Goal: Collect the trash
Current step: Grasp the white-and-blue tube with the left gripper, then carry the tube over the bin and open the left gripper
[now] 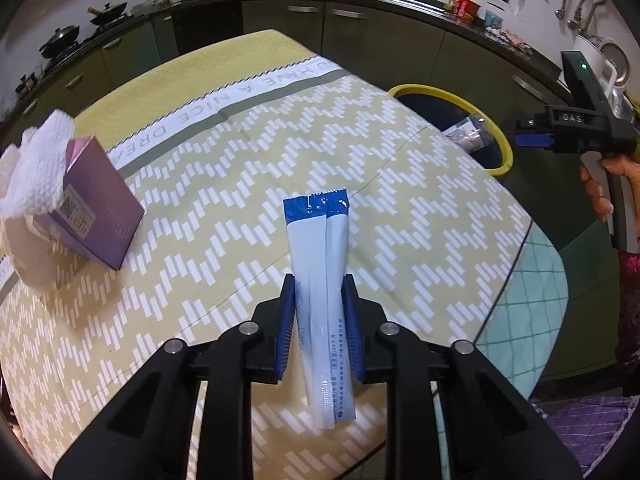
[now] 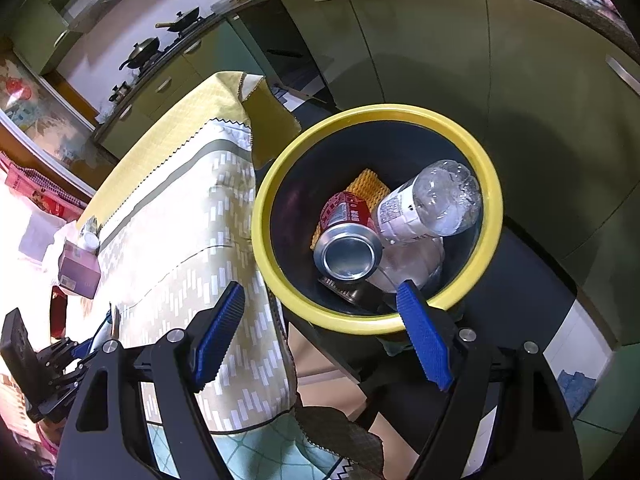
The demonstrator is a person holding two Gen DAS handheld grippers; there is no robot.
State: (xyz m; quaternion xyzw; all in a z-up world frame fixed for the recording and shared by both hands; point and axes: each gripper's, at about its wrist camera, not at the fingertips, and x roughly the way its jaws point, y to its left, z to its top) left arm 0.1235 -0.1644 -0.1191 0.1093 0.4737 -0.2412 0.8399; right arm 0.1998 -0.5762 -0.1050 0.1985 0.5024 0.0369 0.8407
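Note:
My left gripper (image 1: 319,286) is shut on a pair of white sachets with blue tops (image 1: 318,240) and holds them above the table. The yellow-rimmed trash bin (image 1: 452,98) stands off the table's far right edge. My right gripper (image 2: 320,292) is open and empty, hovering over the bin's near rim (image 2: 280,288). In the bin lie a red can (image 2: 347,232), a clear plastic bottle (image 2: 432,200) and a yellow sponge (image 2: 368,186). The right gripper also shows in the left wrist view (image 1: 530,140), beside the bin.
A purple box (image 1: 94,208) with a white crumpled tissue (image 1: 36,168) sits at the table's left. The table carries a yellow patterned cloth (image 1: 240,184). Green kitchen cabinets (image 2: 420,48) run behind the bin.

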